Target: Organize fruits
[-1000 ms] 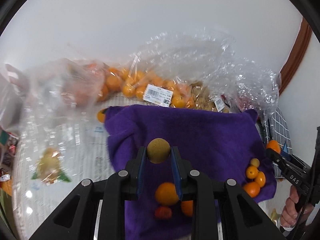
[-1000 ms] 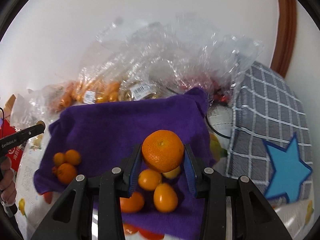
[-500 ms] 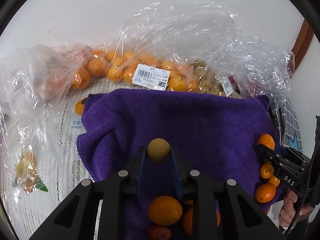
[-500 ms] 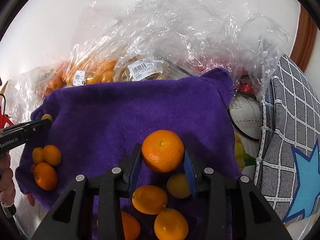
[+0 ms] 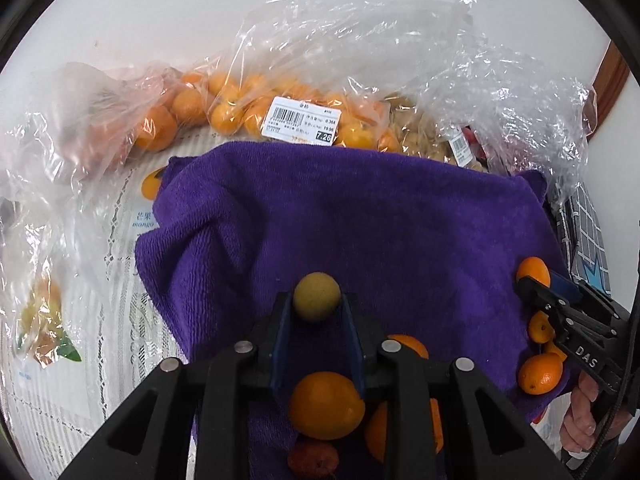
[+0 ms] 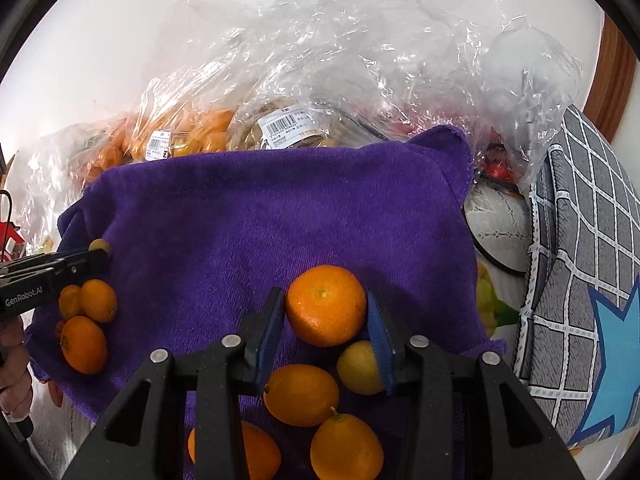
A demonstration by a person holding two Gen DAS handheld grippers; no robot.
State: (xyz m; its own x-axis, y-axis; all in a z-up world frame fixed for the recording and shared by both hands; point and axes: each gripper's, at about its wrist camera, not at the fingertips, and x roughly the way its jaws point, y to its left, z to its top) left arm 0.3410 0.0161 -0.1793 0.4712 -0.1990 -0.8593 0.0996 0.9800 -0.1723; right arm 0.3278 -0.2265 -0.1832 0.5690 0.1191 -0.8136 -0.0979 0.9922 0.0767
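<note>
A purple towel covers the table. My left gripper hangs low over its near left part. Its jaws are opening, and the pads still touch a small yellow-green fruit between them. Under it lies a cluster of kumquats and an orange. My right gripper is over the towel's near right part. Its jaws are opening too, and a mandarin rests on the cloth between them with a sliver of gap at the right pad. Several kumquats lie just behind it.
Clear plastic bags of oranges and of brownish fruit line the towel's far edge against a white wall. A grey checked cushion with a blue star stands at the right. A lace tablecloth lies left of the towel. A person's hand grips the right handle.
Both grippers have come down closer to the towel. The right jaws have spread a little off the mandarin. The left jaws have eased slightly around the small fruit.
</note>
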